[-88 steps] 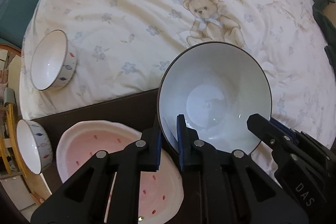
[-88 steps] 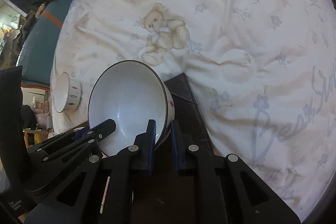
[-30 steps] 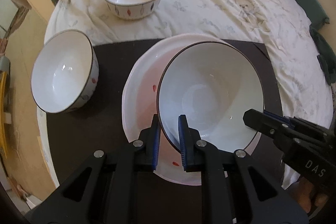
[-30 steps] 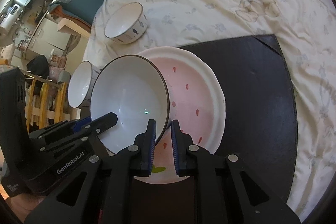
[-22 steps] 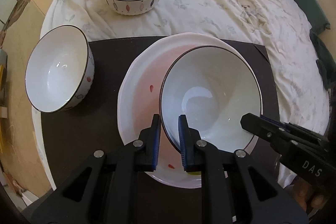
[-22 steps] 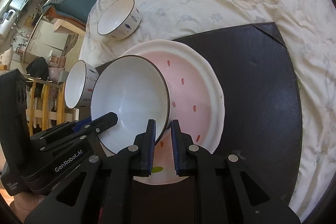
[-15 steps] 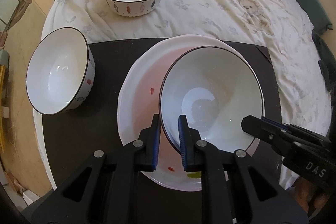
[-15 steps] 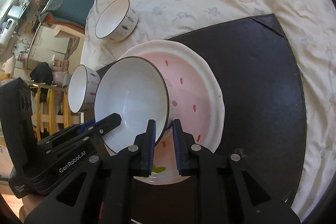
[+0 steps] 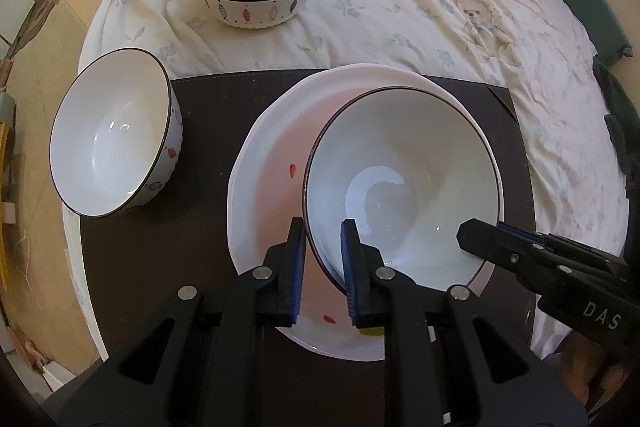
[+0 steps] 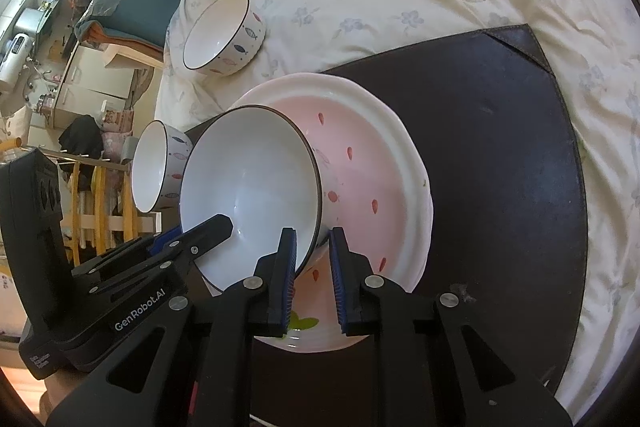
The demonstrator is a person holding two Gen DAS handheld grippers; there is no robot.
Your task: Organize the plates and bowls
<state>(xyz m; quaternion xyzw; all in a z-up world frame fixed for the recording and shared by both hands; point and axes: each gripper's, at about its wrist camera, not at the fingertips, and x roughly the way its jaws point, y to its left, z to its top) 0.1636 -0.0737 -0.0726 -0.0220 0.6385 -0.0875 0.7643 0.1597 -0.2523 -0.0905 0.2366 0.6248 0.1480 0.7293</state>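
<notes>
Grippers, our left gripper point(image 9: 322, 254) and right gripper point(image 10: 312, 259), pinch the large bowl's point(image 9: 400, 183) rim as it sits on the pink plate point(image 10: 360, 179); we judge two smaller bowls point(image 9: 116, 135) unstacked.

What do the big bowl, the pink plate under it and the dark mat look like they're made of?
Big bowl: likely glazed ceramic; glossy white inside with sharp highlights, thin dark rim line.
Pink plate: glazed ceramic too, by its sheen and painted red marks.
Dark mat: probably leather or faux leather; matte, with a stitched corner.
</notes>
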